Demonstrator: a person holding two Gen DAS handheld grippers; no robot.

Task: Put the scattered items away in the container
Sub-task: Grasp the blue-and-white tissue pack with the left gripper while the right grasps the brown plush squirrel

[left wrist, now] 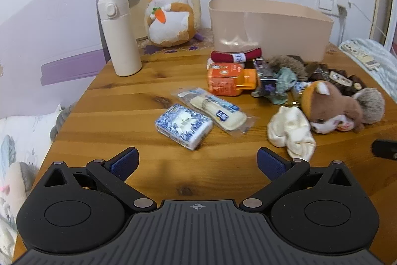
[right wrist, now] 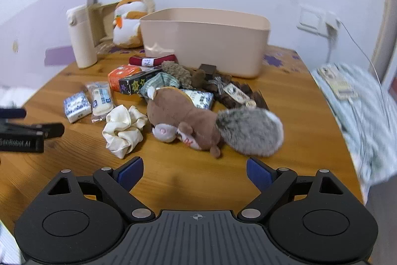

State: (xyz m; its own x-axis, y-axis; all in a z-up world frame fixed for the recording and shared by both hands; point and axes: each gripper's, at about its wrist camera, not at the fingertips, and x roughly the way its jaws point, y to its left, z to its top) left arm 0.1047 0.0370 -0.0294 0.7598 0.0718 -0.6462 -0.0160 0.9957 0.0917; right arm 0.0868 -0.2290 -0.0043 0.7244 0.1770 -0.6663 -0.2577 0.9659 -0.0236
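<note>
A beige plastic container (left wrist: 270,26) (right wrist: 206,41) stands at the back of the wooden table. Scattered in front of it lie a blue-and-white tissue pack (left wrist: 183,126) (right wrist: 76,107), a wrapped snack (left wrist: 218,111) (right wrist: 100,101), an orange bottle (left wrist: 230,81), a red roll (left wrist: 235,56), a cream scrunchie (left wrist: 290,133) (right wrist: 124,128) and a brown squirrel plush (left wrist: 340,108) (right wrist: 198,123). My left gripper (left wrist: 197,162) is open and empty, just short of the tissue pack. My right gripper (right wrist: 194,171) is open and empty, just short of the squirrel plush.
A cream flask (left wrist: 119,34) (right wrist: 80,36) and a hamster plush (left wrist: 171,16) (right wrist: 130,21) stand at the back left. A dark box (right wrist: 139,83), green cloth (right wrist: 161,83) and brown bits (right wrist: 235,93) lie mid-pile. A bed with a power strip (right wrist: 340,86) is right of the table.
</note>
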